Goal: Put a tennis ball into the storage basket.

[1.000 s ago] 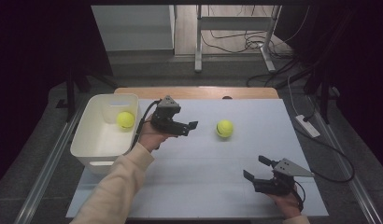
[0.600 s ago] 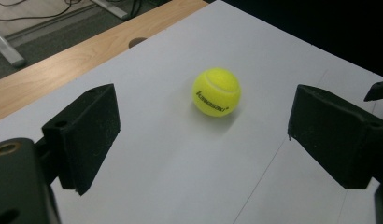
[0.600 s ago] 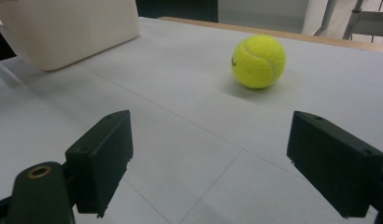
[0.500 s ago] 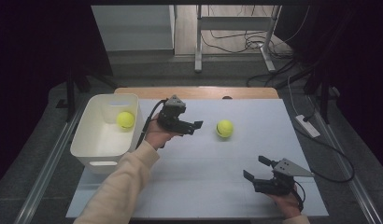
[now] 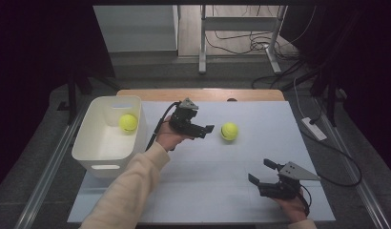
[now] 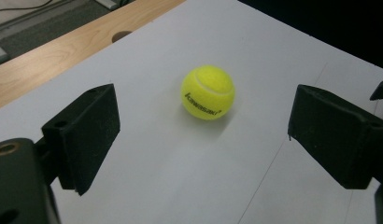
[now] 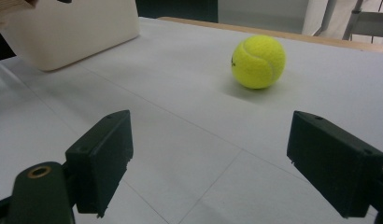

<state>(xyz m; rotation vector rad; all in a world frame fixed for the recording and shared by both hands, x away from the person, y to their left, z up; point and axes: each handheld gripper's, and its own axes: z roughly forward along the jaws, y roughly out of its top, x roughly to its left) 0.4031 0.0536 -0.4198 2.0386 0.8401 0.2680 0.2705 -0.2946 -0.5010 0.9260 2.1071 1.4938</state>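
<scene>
Your left claw (image 5: 206, 130) is spread wide, with the tennis ball (image 5: 229, 131) lying on the bench (image 5: 208, 191) just ahead of it, untouched. Your right claw (image 5: 261, 172) is spread too, holding nothing, well short of that ball.

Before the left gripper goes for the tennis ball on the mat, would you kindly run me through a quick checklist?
1. Left gripper jaws open wider than the tennis ball: ok.
2. Ball centred between the jaws in the left gripper view: ok.
3. Ball resting free on the mat, nothing touching it: ok.
4. Right gripper out of the path, near the mat's front edge: ok.
5. White bin has room beside the ball in the bin: ok.
</scene>
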